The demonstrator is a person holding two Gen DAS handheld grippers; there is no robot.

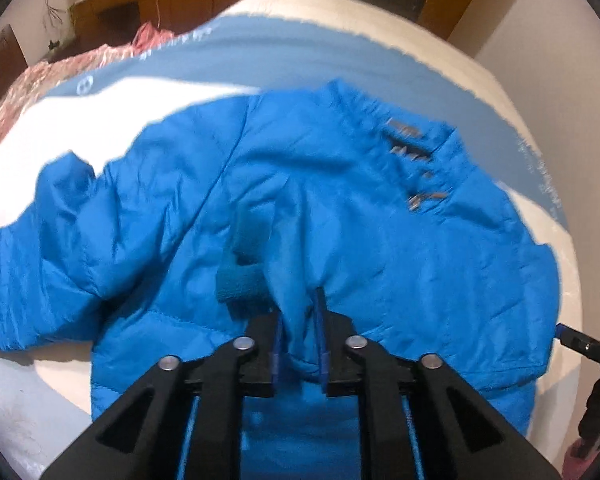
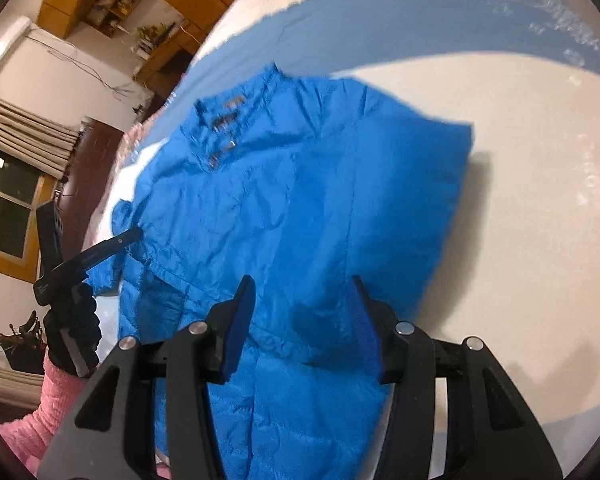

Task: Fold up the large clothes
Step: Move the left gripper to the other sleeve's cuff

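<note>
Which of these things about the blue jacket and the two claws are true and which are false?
1. The left claw pinches a fold of the blue jacket. True.
2. The right claw is squeezed shut. False: its jaws stand open over the jacket.
3. The jacket is red. False: it is blue.
4. The jacket lies on a white and blue cover. True.
5. The hand holding the left claw is bare. False: it wears a dark glove.

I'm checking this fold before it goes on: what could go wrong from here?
1. The left tool pinches only a narrow bunch of the blue jacket; the slick fabric may slip out.
2. The right tool is open over the fabric, gripping nothing, so a one-sided pull may skew the fold.
</note>
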